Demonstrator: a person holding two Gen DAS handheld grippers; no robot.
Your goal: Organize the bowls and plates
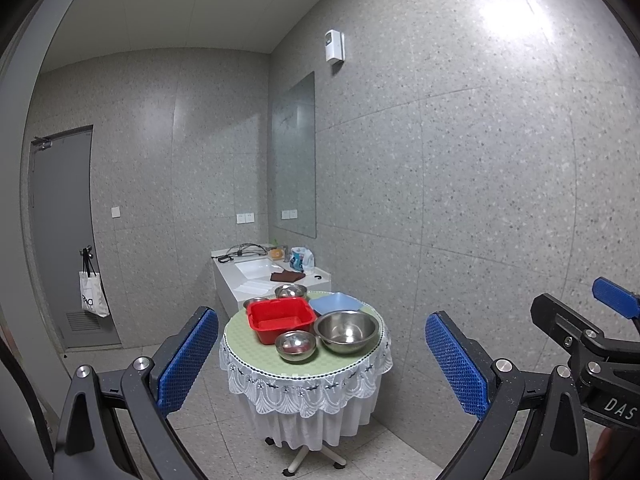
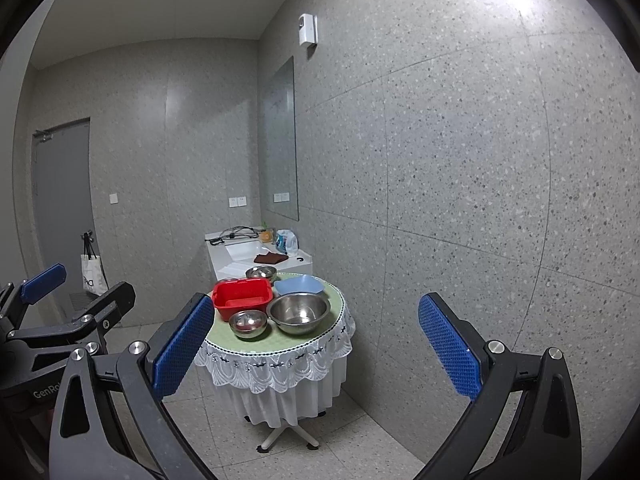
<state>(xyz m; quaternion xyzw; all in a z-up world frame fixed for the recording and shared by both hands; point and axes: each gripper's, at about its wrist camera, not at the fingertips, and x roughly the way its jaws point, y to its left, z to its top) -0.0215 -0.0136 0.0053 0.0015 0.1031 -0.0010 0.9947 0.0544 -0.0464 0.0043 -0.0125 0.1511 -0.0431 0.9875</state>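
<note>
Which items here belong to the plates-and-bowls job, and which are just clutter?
Job:
big steel bowl
small steel bowl
two steel bowls behind the bin
blue plate
red bin

Clutter:
brown cloth
cables
plastic bag
tote bag

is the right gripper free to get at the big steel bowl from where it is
Probably yes, after an approach. The right gripper has its jaws open and empty, and the big steel bowl sits uncovered near the round table's front edge, but some way off.

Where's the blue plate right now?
On the round table's far right, the blue plate sits behind the large steel bowl, right of the red tub.
</note>
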